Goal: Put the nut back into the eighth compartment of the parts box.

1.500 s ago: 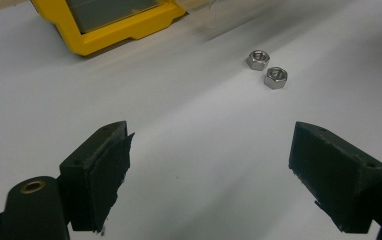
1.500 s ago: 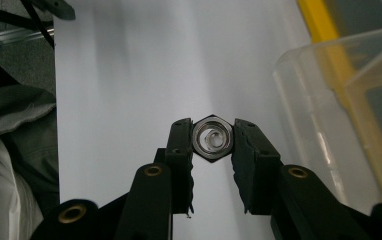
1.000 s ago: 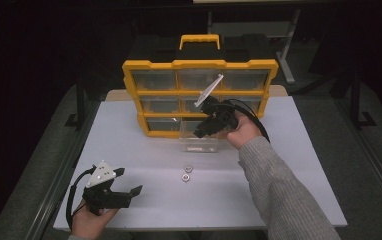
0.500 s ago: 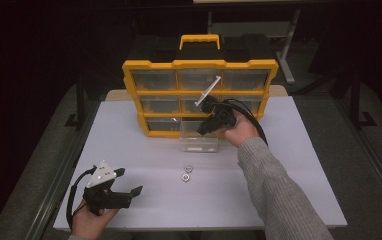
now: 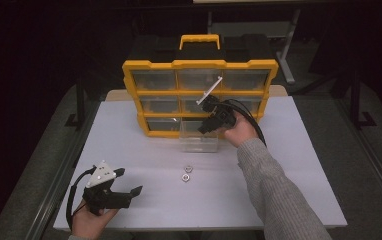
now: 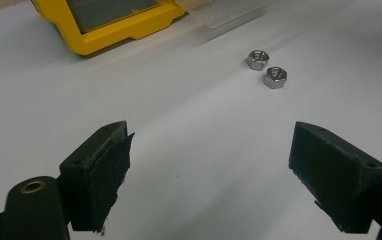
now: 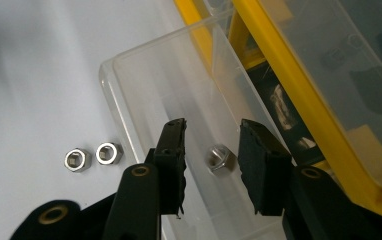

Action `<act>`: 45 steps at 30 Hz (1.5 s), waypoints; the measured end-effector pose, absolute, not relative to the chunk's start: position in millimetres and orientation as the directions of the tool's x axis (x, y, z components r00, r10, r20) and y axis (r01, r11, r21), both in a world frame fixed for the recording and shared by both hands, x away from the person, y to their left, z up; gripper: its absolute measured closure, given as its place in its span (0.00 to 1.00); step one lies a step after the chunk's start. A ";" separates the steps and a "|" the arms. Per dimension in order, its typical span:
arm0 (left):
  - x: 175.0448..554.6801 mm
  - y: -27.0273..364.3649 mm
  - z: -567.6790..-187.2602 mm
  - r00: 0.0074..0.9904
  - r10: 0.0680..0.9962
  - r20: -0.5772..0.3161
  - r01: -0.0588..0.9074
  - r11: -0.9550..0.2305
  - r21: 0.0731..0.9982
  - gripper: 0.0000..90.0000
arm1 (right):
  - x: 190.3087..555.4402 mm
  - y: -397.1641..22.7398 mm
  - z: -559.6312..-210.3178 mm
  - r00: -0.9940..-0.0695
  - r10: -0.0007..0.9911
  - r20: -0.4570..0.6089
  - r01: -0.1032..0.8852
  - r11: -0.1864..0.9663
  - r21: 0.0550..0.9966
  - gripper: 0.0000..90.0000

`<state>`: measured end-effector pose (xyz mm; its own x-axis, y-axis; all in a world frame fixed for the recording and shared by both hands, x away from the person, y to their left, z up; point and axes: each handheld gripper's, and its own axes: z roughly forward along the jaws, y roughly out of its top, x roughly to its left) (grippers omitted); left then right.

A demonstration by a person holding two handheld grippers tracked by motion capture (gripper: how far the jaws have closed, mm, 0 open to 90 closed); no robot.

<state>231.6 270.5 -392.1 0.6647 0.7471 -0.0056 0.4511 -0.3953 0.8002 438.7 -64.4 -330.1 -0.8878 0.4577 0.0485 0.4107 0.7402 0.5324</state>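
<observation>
A clear plastic drawer (image 5: 199, 144) stands on the white table in front of the yellow organizer (image 5: 199, 65). My right gripper (image 5: 204, 127) hangs over its back right part, pointing down into it. In the right gripper view its jaws (image 7: 211, 129) have just been opening and stand a little apart. A steel nut (image 7: 220, 158) lies on the floor of the drawer (image 7: 144, 75) between them, and neither pad touches it. Two more nuts (image 5: 186, 173) (image 7: 93, 156) lie on the table before the drawer. My left gripper (image 5: 128, 181) rests open at the front left, with nothing between its jaws (image 6: 211, 135).
The yellow organizer (image 7: 299, 75) with clear drawer fronts stands upright behind the loose drawer, and its lower middle slot gapes. The two nuts (image 6: 266, 68) lie ahead of my left gripper, near the organizer's corner (image 6: 124, 30). White table (image 5: 289, 170) stretches to either side.
My right gripper has sunk a little toward the clear drawer. The left gripper and the two nuts on the table have stayed where they were.
</observation>
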 end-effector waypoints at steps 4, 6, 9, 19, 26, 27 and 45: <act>231.6 270.5 -391.7 0.666 0.746 -0.005 0.451 -0.397 0.799 0.18 | 434.3 -65.9 -325.6 -0.891 0.450 0.060 0.407 0.734 0.544 0.64; 231.2 270.2 -391.2 0.666 0.746 -0.001 0.451 -0.401 0.797 0.18 | 431.2 -66.7 -323.1 -0.896 0.439 0.063 0.399 0.736 0.547 0.64; 231.4 270.0 -391.0 0.667 0.745 0.002 0.450 -0.404 0.797 0.18 | 423.2 -67.0 -317.0 -0.907 0.417 0.065 0.380 0.739 0.557 0.61; 231.0 269.7 -391.0 0.664 0.748 0.000 0.450 -0.400 0.798 0.18 | 391.8 -66.6 -303.9 -0.930 0.362 0.060 0.324 0.733 0.598 0.57; 231.1 269.9 -391.2 0.663 0.748 0.000 0.451 -0.400 0.798 0.18 | 371.2 -62.2 -306.1 -0.942 0.327 0.078 0.304 0.729 0.613 0.54; 231.1 269.9 -391.1 0.663 0.748 0.000 0.451 -0.400 0.798 0.18 | 368.4 -61.2 -307.8 -0.945 0.317 0.075 0.295 0.733 0.613 0.54; 231.1 269.7 -391.4 0.660 0.751 -0.003 0.452 -0.394 0.801 0.18 | 340.2 -35.1 -360.8 -0.959 0.268 0.095 0.274 0.779 0.564 0.54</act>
